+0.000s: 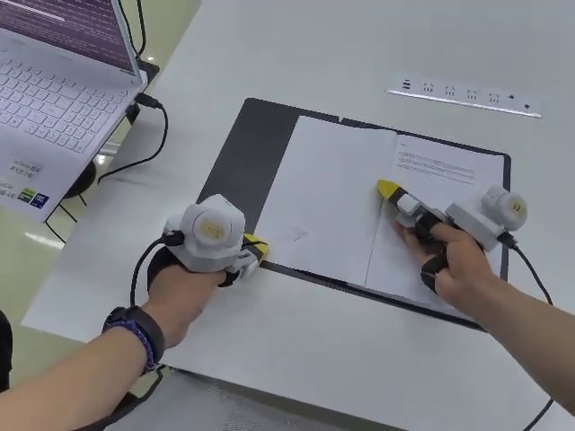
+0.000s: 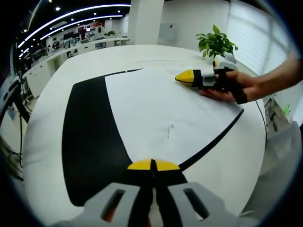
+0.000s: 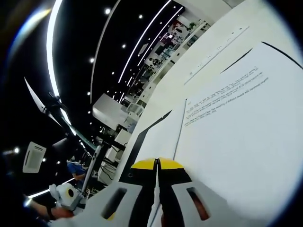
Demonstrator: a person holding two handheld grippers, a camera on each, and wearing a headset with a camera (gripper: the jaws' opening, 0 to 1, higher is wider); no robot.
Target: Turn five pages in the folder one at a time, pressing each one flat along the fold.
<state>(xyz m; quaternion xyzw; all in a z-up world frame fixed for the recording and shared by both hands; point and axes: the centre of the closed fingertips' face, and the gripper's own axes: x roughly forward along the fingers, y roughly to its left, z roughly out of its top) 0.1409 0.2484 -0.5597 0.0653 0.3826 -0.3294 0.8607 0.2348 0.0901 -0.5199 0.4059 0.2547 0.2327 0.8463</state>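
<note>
A black folder (image 1: 260, 144) lies open on the white table, with a blank white page (image 1: 323, 197) on its left and a page with a few printed lines (image 1: 440, 171) on its right. My left gripper (image 1: 255, 248) rests shut at the folder's near left edge, its yellow tips (image 2: 153, 165) together over the black cover (image 2: 90, 142). My right gripper (image 1: 388, 190) is shut too, its yellow tips lying on the paper by the fold (image 3: 179, 130); the same gripper (image 2: 184, 77) appears across the page in the left gripper view.
An open laptop (image 1: 54, 90) stands at the far left with a black cable (image 1: 148, 148) trailing beside the folder. A white power strip (image 1: 463, 97) lies at the back right. The table's near edge (image 1: 269, 382) runs below my hands.
</note>
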